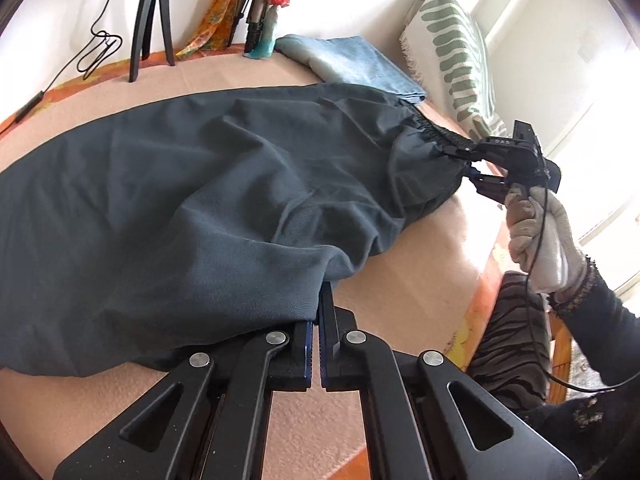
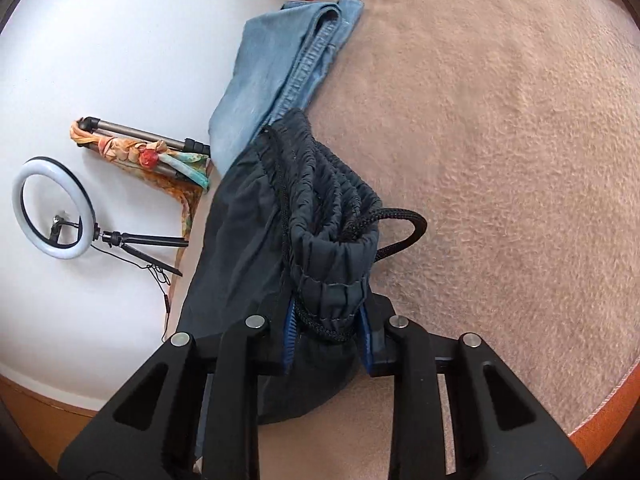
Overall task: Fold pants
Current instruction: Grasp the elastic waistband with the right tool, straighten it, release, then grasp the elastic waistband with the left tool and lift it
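Dark grey pants (image 1: pixel 200 184) lie spread across a pink blanket (image 1: pixel 400 288). My left gripper (image 1: pixel 320 304) is shut on the pants' near edge, its tips hidden under the cloth. In the left wrist view my right gripper (image 1: pixel 466 160), held by a gloved hand, grips the elastic waistband (image 1: pixel 432 132) at the far right. In the right wrist view my right gripper (image 2: pixel 328 316) is shut on the gathered waistband (image 2: pixel 332 208), with the black drawstring (image 2: pixel 404 232) looping out to the right over the blanket (image 2: pixel 500 160).
Folded blue jeans (image 1: pixel 352 64) (image 2: pixel 280 64) lie beyond the waistband. A patterned pillow (image 1: pixel 452 48) leans at the back right. A black tripod (image 1: pixel 150 20), a ring light (image 2: pixel 52 208) and a scarf-wrapped tripod (image 2: pixel 140 148) stand along the white wall.
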`<state>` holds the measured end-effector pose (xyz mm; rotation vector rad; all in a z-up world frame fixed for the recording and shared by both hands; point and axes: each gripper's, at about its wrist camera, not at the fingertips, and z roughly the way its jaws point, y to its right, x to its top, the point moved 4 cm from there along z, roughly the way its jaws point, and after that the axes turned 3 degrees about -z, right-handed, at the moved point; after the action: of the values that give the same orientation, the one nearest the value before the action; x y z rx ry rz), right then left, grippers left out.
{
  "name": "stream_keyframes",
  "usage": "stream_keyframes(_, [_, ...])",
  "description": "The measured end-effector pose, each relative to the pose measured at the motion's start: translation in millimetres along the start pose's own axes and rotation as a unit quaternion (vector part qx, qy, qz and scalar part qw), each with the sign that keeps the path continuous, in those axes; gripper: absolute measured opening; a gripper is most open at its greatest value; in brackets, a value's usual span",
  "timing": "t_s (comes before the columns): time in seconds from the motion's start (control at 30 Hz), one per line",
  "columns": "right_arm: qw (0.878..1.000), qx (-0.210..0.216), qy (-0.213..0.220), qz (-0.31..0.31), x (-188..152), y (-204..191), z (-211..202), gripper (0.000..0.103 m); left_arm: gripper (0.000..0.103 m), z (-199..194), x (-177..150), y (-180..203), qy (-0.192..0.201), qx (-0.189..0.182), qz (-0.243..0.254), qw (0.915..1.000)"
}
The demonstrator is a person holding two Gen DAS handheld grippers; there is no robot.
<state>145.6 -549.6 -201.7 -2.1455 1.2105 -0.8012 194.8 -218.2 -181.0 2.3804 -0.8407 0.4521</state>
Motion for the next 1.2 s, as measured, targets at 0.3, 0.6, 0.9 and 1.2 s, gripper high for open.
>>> stream_keyframes(0.3, [0.984,-0.071,0.036,-0.158,15,-36,-20,0.022,0.001,38,-22,6,-0.042,-0.039,-0.04,0.9976])
stream_keyframes(0.6, [0.98,-0.106,0.006,-0.166,8,-15,-15,0.037,0.005,-20,-29,1,-0.009,0.03,-0.008,0.9995])
stream_keyframes(0.9, [0.962,-0.095,0.044,-0.25,-31,-72,-72,0.058,0.051,-121,-32,-61,0.105,0.104,-0.079,0.9858])
stream_keyframes(1.2, [0.953,-0.054,0.034,-0.297,-78,-141,-76,0.06,0.061,-202,-72,-189,0.173,0.135,-0.231,0.9479])
